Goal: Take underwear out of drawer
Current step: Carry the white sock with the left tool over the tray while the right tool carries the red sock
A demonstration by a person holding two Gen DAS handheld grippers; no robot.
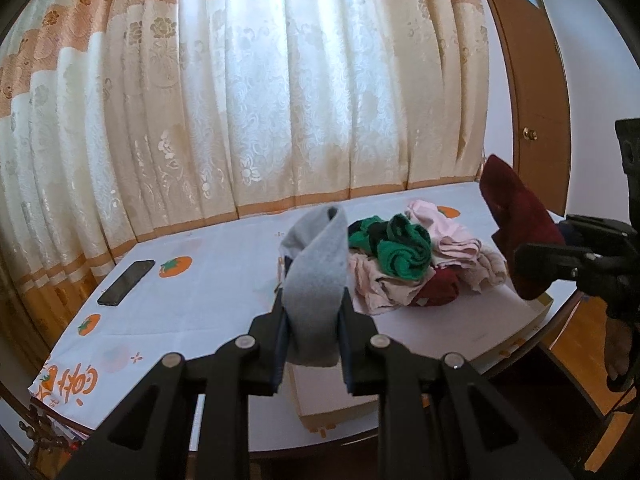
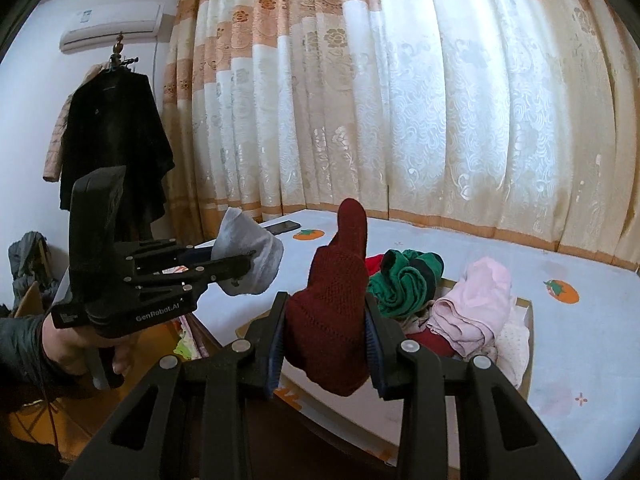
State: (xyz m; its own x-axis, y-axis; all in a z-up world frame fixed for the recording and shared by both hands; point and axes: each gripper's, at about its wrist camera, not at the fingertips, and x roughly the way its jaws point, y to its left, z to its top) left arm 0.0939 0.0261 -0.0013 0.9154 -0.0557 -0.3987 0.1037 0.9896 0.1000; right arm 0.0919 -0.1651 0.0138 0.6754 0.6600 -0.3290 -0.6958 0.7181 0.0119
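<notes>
From the left wrist view, the drawer (image 1: 536, 312) is mostly hidden under a heap of clothes (image 1: 404, 268); only its pale front edge shows. The left gripper (image 1: 313, 320) has its jaws clamped on a grey garment (image 1: 316, 276), soft and folded over, held above the table (image 1: 200, 292). At the right edge the right gripper (image 1: 520, 262) is partly cut off.

From the right wrist view, the right gripper (image 2: 326, 344) pinches a dark red knitted garment (image 2: 336, 300) that stands upright between its jaws, blocking part of the heap behind.
</notes>
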